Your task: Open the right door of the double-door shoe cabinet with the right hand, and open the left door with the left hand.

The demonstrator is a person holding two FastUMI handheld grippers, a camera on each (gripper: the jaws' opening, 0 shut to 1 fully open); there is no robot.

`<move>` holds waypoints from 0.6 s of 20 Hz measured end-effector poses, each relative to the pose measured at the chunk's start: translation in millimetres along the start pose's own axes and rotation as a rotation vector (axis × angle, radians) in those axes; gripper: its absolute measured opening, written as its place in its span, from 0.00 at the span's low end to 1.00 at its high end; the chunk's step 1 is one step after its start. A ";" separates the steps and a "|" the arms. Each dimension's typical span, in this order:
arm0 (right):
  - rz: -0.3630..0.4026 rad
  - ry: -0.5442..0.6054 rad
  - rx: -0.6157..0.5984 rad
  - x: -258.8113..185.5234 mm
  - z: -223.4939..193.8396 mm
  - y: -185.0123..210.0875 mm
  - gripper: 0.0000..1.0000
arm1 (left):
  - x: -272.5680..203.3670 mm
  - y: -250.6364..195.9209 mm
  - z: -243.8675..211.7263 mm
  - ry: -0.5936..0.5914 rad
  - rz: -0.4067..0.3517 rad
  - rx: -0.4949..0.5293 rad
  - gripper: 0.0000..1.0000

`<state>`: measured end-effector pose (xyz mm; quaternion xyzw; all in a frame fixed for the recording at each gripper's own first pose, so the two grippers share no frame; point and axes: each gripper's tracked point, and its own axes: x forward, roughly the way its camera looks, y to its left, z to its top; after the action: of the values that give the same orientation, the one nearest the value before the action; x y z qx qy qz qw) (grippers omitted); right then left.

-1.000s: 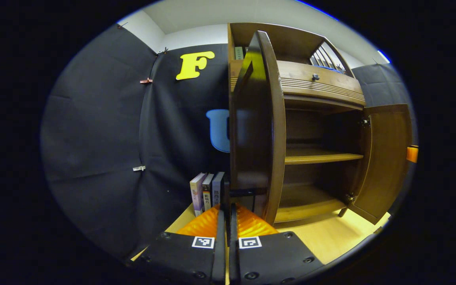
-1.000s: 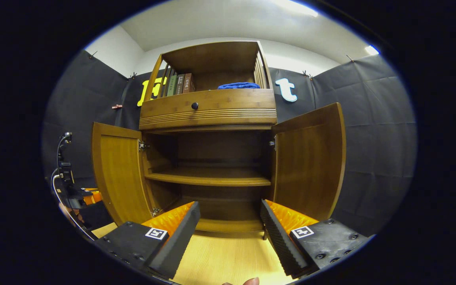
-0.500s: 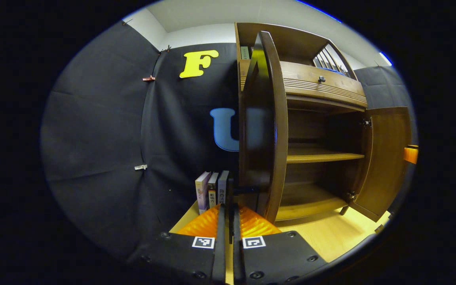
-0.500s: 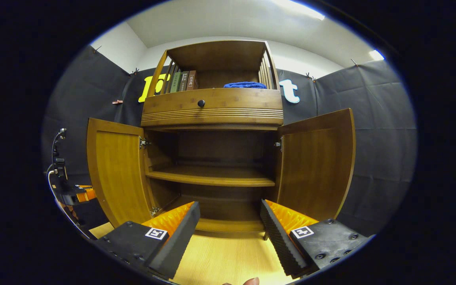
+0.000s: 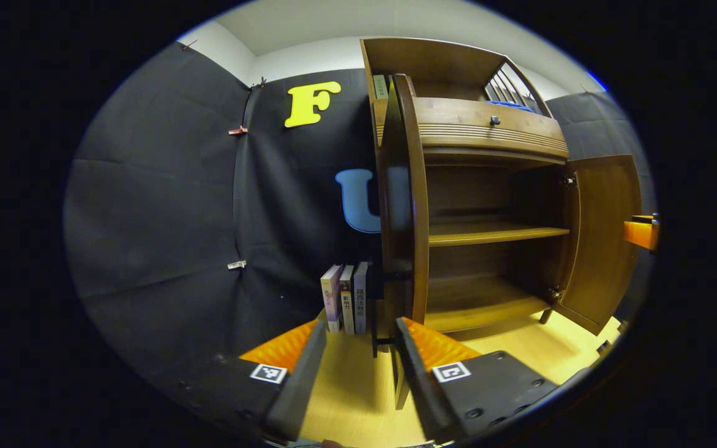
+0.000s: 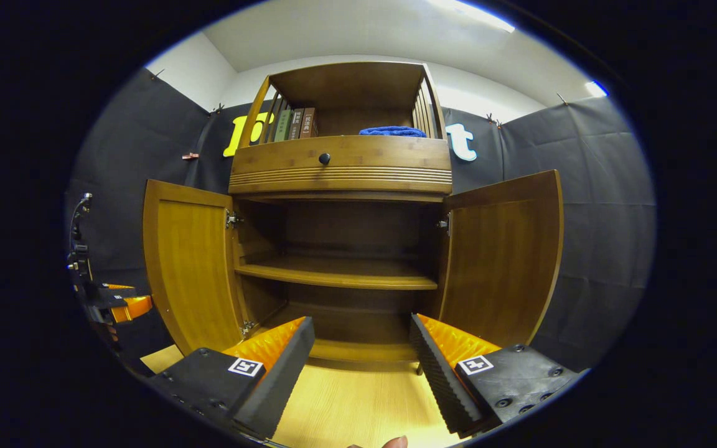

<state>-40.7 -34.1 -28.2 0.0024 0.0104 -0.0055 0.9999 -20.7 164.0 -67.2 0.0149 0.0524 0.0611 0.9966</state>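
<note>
The wooden shoe cabinet (image 6: 340, 171) stands with both doors swung out. In the right gripper view the left door (image 6: 190, 267) and the right door (image 6: 501, 255) flank two bare shelves. My right gripper (image 6: 361, 336) is open, low in front of the cabinet and touching nothing. In the left gripper view the left door (image 5: 405, 205) is seen edge-on, with its dark handle (image 5: 374, 330) just beyond my open left gripper (image 5: 355, 339). The right door (image 5: 601, 236) hangs open at the far side. The left gripper (image 6: 112, 302) also shows left of the left door.
Three books (image 5: 346, 298) stand on the light wooden floor (image 6: 358, 404) beside the cabinet's left side. Above the doors is a drawer with a dark knob (image 6: 324, 158). The top shelf holds books (image 6: 293, 124) and a blue cloth (image 6: 393, 131). A fingertip (image 6: 396, 442) shows at the bottom edge.
My left gripper was shut on the left door's handle and has now opened and drawn back from it. The left door swung a little wider. The right gripper barely moved.
</note>
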 end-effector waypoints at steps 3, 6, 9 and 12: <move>0.003 -0.007 0.004 -1.6 3.7 -0.7 0.98 | -14.8 -10.4 8.1 -0.027 0.000 0.000 0.94; 0.005 -0.010 0.007 -1.3 5.2 -2.9 0.98 | -23.3 -29.6 15.3 -0.048 -0.020 -0.020 0.94; 0.006 -0.021 0.024 -2.5 9.8 -5.4 0.98 | -26.1 -53.4 21.2 -0.059 -0.052 -0.039 0.94; -0.002 -0.031 0.021 -2.5 12.0 -10.3 0.98 | -26.2 -75.5 27.6 -0.066 -0.084 -0.039 0.95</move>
<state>-43.0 -44.3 -16.1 0.0128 -0.0051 -0.0067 0.9999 -34.5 85.3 -39.8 -0.0048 0.0189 0.0196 0.9996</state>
